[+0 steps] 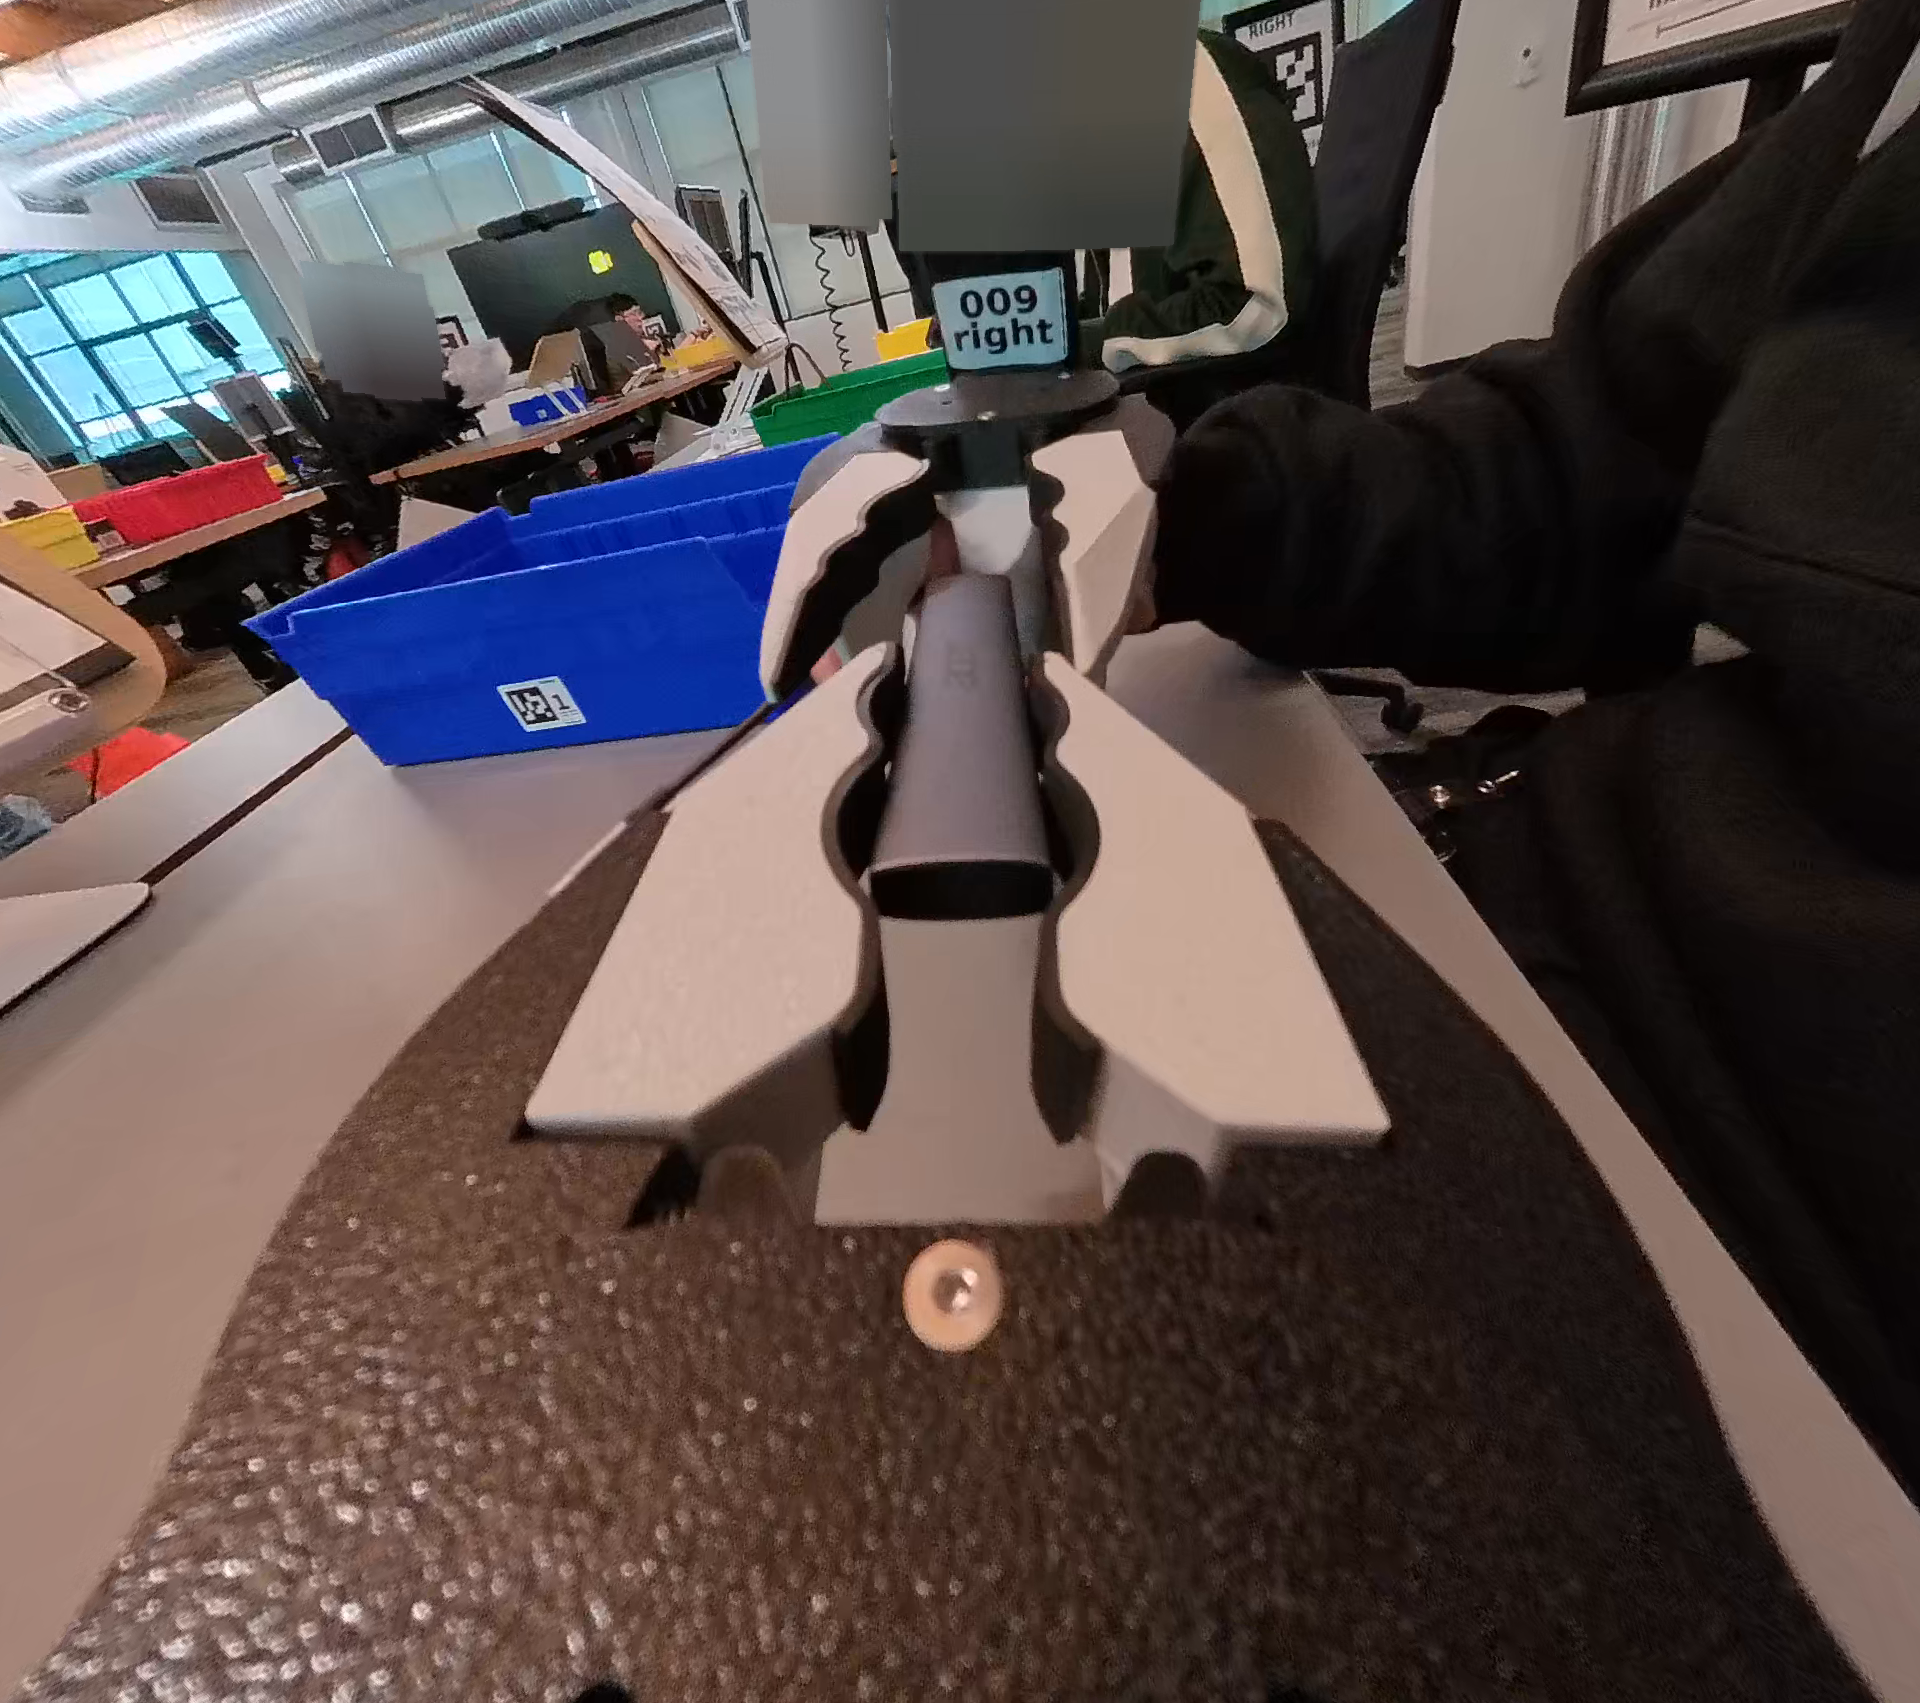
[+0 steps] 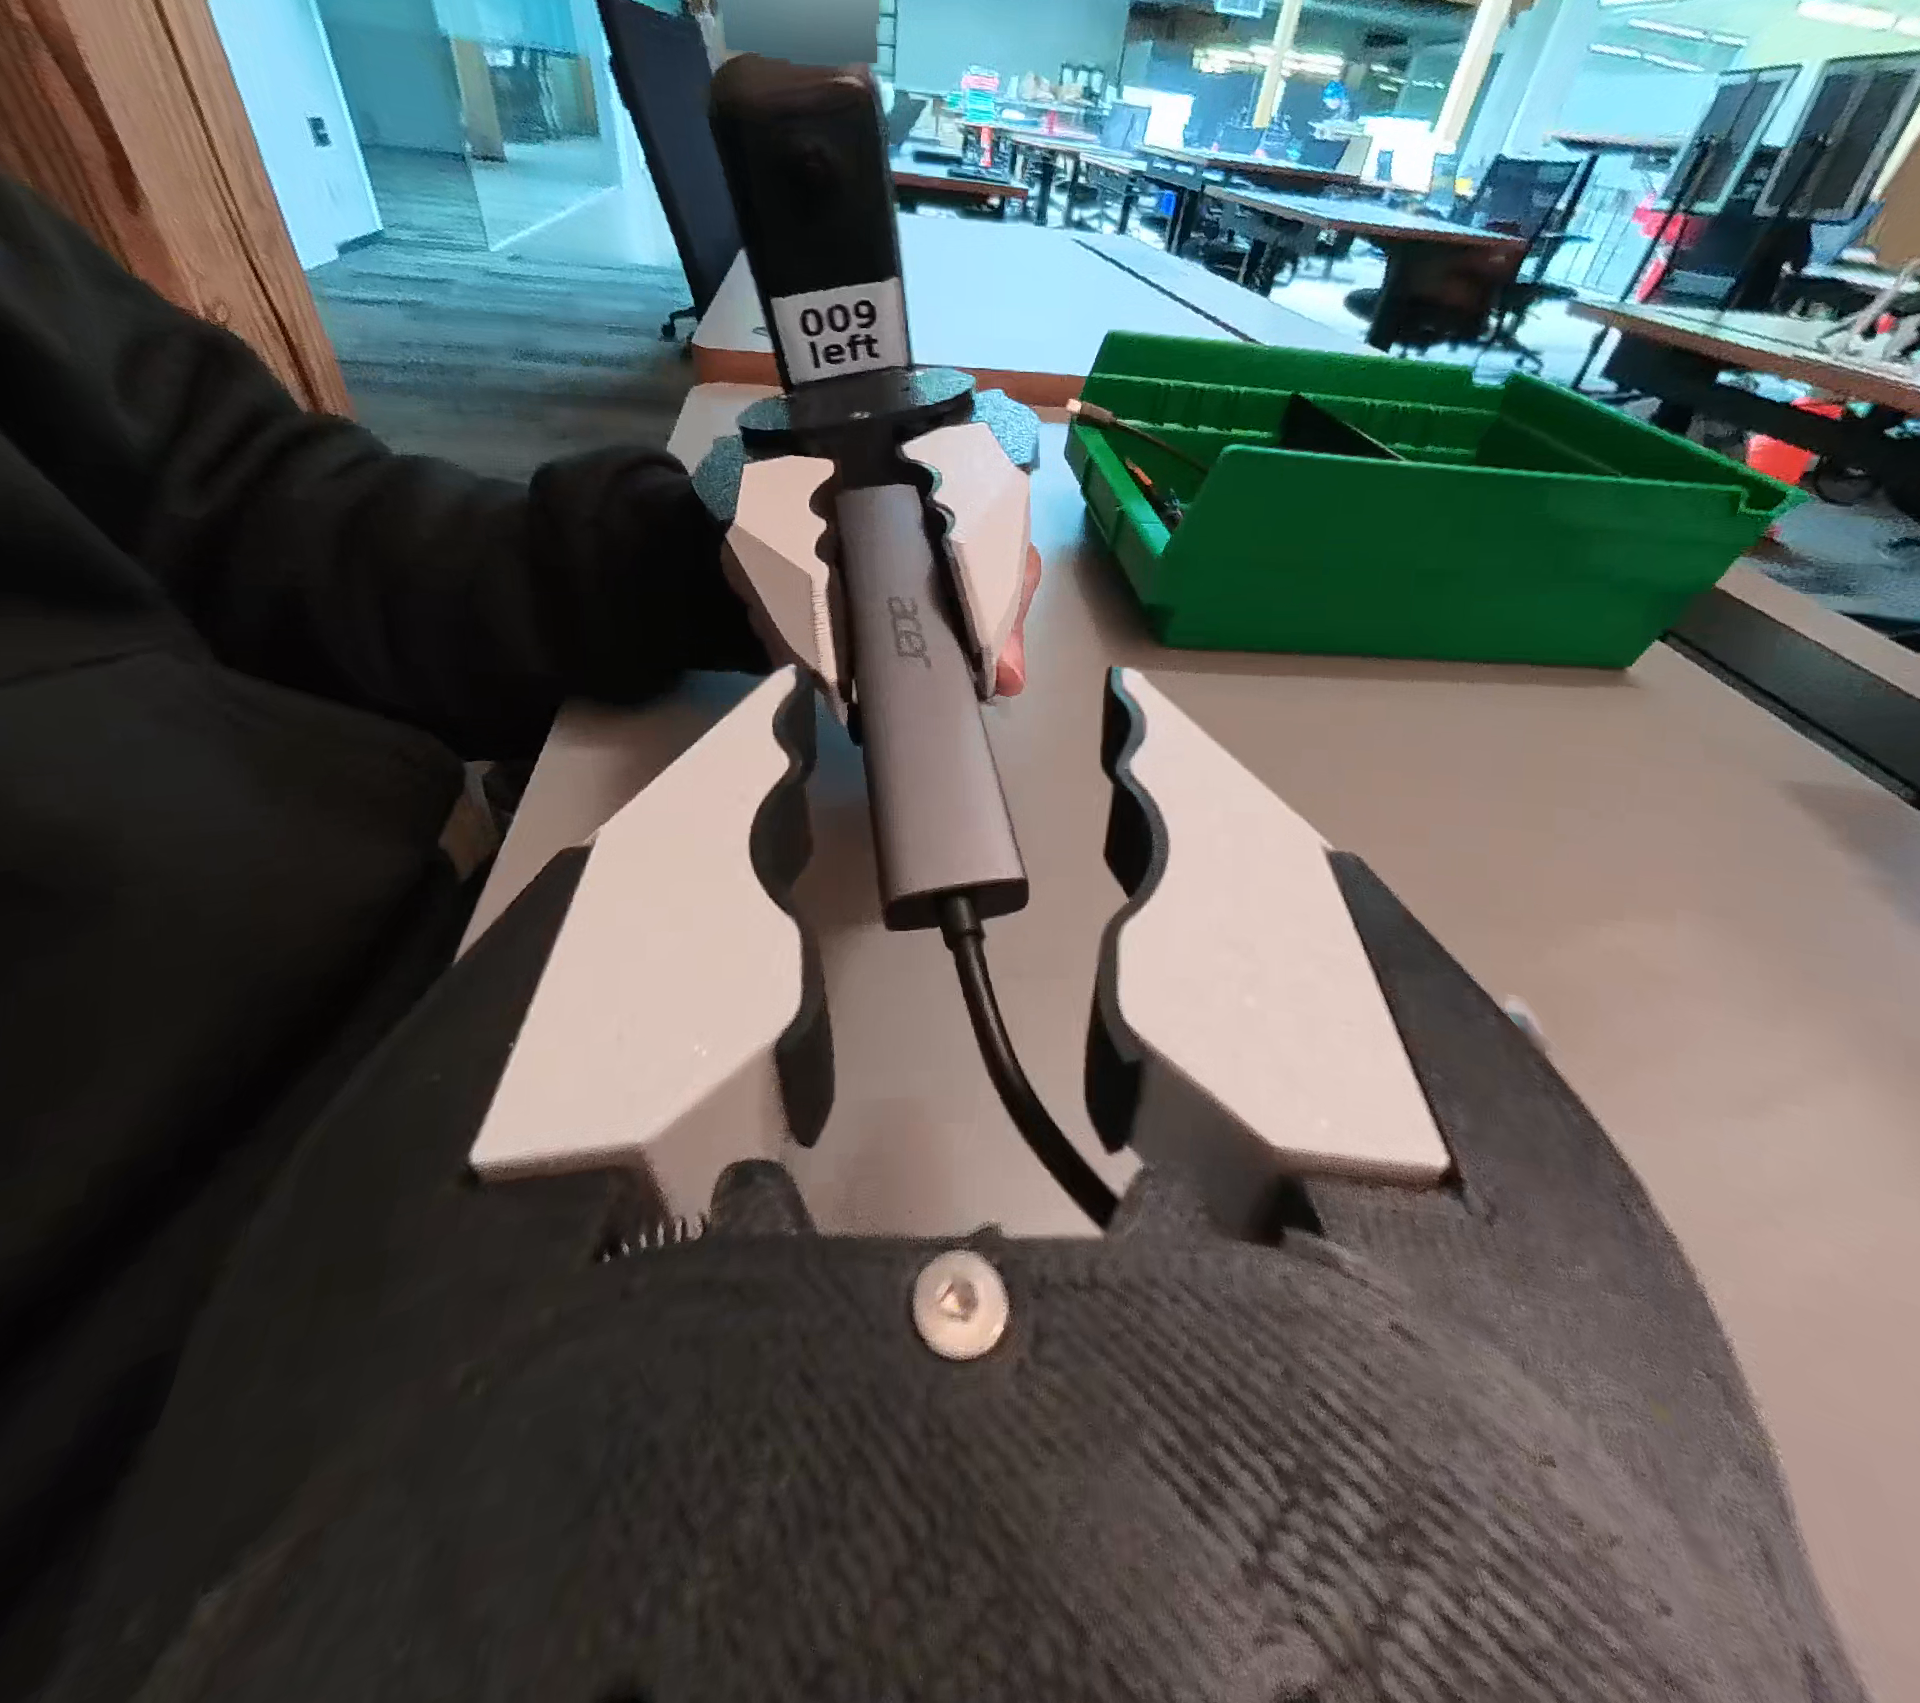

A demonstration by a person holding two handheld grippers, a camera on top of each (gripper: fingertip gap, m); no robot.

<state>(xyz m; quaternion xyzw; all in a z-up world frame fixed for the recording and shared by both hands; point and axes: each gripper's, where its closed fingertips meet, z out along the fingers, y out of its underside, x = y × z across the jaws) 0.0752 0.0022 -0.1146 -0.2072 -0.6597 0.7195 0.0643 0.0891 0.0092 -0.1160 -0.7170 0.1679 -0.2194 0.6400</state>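
We see one grey hub [image 2: 920,697] clamped in our left gripper [image 1: 961,697]; our right gripper [image 2: 951,718] gapes empty around its one black cable [image 2: 1013,1056]. Two bins, one blue [image 1: 540,625], one green [image 2: 1403,510], stand on the tabletop [image 2: 1558,874].

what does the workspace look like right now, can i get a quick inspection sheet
surface: grey table, bare between the grippers
job's things: slim grey hub, clamped at its far end by the left gripper
clutter: blue bin on the left-view side; green bin with a divider and small parts
grippers: left gripper shut on the hub; right gripper open, fingers either side of the hub's cable end, not touching
cables: black cable runs from the hub toward the right gripper's base
surroundings: open office, desks, chairs, ceiling ducts
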